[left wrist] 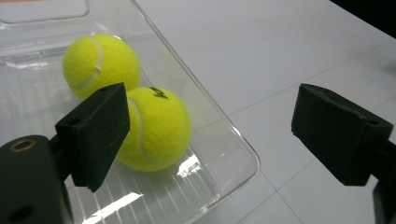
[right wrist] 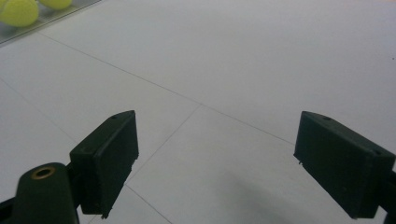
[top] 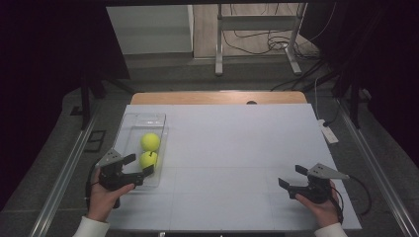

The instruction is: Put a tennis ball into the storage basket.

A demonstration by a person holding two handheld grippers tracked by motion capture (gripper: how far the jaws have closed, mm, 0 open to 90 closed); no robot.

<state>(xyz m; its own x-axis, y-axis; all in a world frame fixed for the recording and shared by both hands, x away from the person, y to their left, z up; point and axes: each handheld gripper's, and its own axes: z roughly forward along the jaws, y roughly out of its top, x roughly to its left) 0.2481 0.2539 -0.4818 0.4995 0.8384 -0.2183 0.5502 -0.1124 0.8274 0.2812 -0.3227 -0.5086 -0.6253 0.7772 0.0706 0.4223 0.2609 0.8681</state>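
Meanwhile, my left gripper (top: 139,165) gaped unloaded beside the near tennis ball (left wrist: 156,128) in the clear tray (left wrist: 243,154) at nine o'clock | light, fuzzy, springy; pinch its middle | right gripper (right wrist: 215,163) spread, idle

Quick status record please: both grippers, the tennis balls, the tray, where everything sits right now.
left gripper: open, at the near end of the tray, nothing gripped
right gripper: open, over bare table at the near right
clear tray: left side of the white table
near ball: in the tray, just ahead of the left jaws
far ball: in the tray, against the near ball
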